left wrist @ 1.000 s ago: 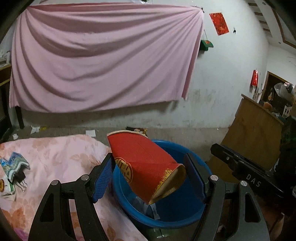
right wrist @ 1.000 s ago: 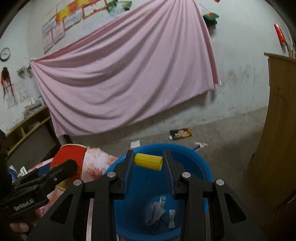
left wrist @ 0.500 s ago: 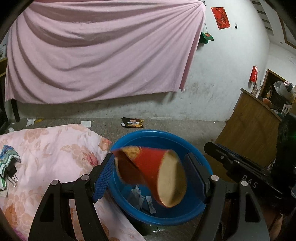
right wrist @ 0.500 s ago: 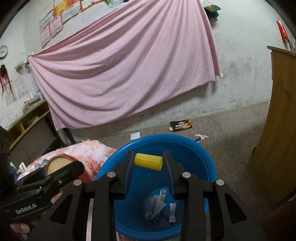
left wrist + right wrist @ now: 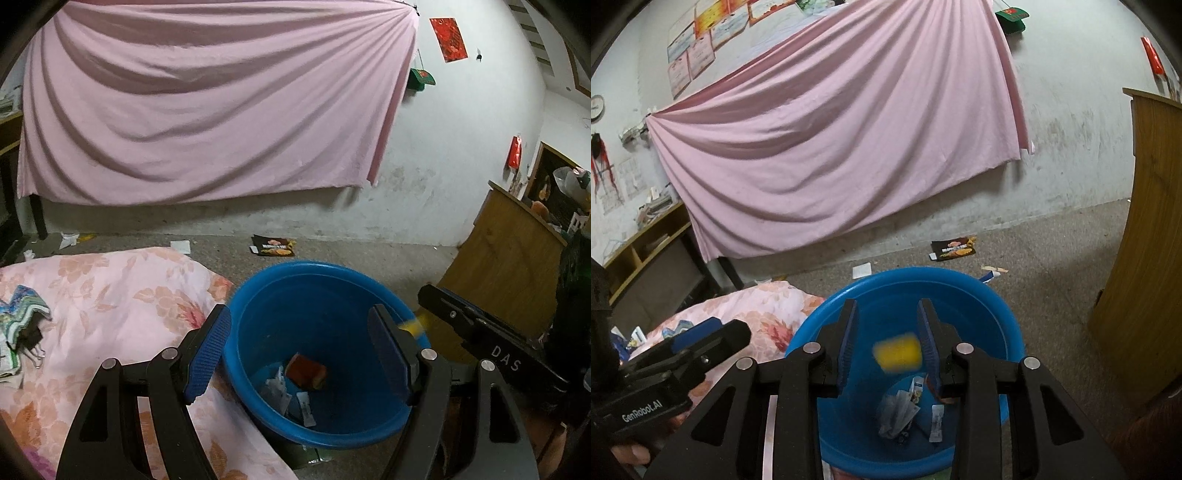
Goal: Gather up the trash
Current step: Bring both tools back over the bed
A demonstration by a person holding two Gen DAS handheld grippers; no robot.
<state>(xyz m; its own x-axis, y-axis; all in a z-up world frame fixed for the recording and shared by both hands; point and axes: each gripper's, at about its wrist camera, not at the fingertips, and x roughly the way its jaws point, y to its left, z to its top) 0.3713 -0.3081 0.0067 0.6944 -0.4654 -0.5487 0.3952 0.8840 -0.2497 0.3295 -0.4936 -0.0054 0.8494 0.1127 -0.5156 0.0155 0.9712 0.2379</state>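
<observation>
Two tools hang over the blue basin (image 5: 399, 295), and both stand with jaws parted and nothing gripped. The left tool (image 5: 299, 343) is spread wide above the basin's mouth; the red paper cup (image 5: 306, 371) lies on its side at the basin's bottom among white wrappers (image 5: 280, 391). The right tool (image 5: 886, 339) has its jaws apart too, and the yellow cap (image 5: 897, 350) is a blur between them, touching neither pad as far as I can tell, so I judge it is dropping free toward the basin's middle.

To do this drop well, I think both tools should be held steady over the centre of the basin, not its rim, until the pieces settle, so nothing clips an edge and bounces out onto the flowered bedspread (image 5: 110, 288) beside it. More trash waits: a dark snack packet (image 5: 955, 249) and paper scraps (image 5: 862, 270) lie on the floor beyond the basin's far rim, and some items sit at the bedspread's left edge (image 5: 22, 321). Flat, light pieces like these probably need a low approach and a pinch at an edge.
</observation>
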